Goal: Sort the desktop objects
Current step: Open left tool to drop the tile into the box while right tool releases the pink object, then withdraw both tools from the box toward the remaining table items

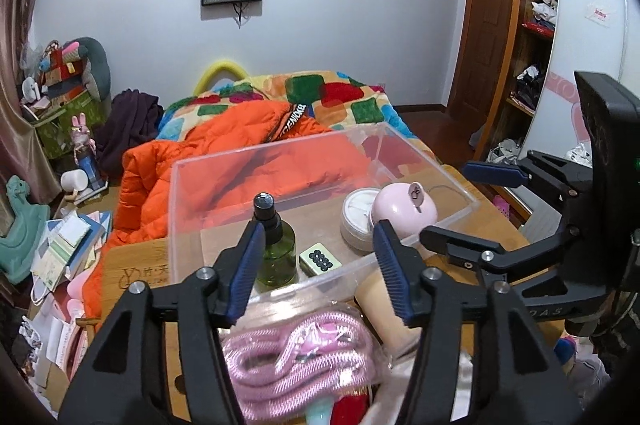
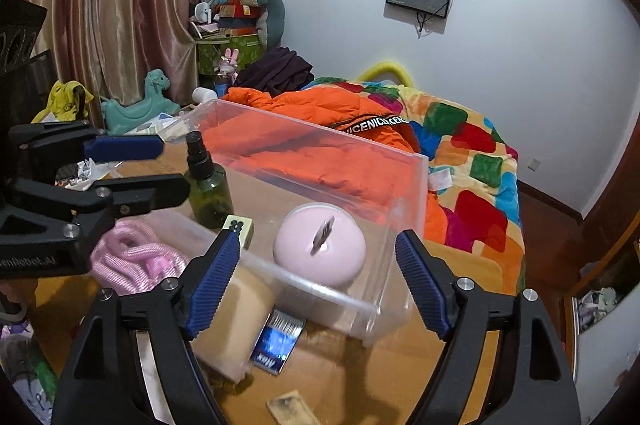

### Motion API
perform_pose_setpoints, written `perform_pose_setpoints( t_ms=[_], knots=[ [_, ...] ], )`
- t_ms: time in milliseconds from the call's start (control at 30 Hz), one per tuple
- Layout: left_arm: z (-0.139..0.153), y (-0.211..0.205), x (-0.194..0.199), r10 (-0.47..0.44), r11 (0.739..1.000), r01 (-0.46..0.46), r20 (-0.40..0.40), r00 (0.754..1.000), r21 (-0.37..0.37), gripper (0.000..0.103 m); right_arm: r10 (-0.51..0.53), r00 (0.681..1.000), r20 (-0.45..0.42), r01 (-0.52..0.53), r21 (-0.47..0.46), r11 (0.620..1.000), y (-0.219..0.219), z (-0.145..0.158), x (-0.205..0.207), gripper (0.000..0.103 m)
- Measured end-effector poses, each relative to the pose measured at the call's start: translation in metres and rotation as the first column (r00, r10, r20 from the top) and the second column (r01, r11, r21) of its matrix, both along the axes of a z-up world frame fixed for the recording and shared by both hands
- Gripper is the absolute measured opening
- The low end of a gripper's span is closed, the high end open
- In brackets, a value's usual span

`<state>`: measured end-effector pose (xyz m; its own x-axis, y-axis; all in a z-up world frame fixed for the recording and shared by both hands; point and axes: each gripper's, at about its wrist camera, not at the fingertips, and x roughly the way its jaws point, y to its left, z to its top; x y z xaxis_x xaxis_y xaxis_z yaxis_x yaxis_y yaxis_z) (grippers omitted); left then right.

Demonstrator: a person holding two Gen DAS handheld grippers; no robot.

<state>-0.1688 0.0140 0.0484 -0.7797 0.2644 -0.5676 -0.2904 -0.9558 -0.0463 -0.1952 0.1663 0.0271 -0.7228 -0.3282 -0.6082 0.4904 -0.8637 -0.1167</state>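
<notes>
A clear plastic box (image 1: 280,161) (image 2: 400,161) stands on the wooden desk (image 1: 132,265). Inside it are a green spray bottle (image 1: 274,249) (image 2: 206,185), a pale green tile (image 1: 320,259) (image 2: 239,225), a pink round case (image 1: 404,211) (image 2: 320,249) and a white jar (image 1: 358,221). A bagged pink rope (image 1: 300,357) (image 2: 136,257) lies in front of the box, below my open, empty left gripper (image 1: 320,273). My right gripper (image 2: 316,285) is open and empty over a beige cup (image 2: 236,321) and a blue card pack (image 2: 278,339).
A bed with an orange jacket (image 1: 224,161) and a colourful blanket (image 2: 472,153) lies behind the desk. Books and clutter (image 1: 60,257) fill the floor at the left. A small flat card (image 2: 292,411) lies near the desk's front edge.
</notes>
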Motion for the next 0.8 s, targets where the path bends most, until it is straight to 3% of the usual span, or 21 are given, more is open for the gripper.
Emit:
perform_pose_setpoints(
  t_ms=[233,433,800],
  knots=[
    [0.013,-0.013,0.02,0.027,1.0,-0.027,-0.023,0.999,0.013,0.072,-0.025,1.0,-0.005,0.025,-0.031,0.999,0.014,0.01,0.02,0.081],
    [0.013,-0.029,0.035,0.067,0.998,-0.066,-0.016,0.998,0.015,0.077,-0.05,0.998,-0.028,0.048,-0.058,0.997,0.029,0.018,0.038,0.084],
    [-0.024,-0.065,0.053,0.115,0.992,-0.11,0.096,0.989,-0.056,0.078,-0.07,0.998,0.004,0.071,-0.038,0.997,0.049,0.001,0.058,0.084]
  ],
)
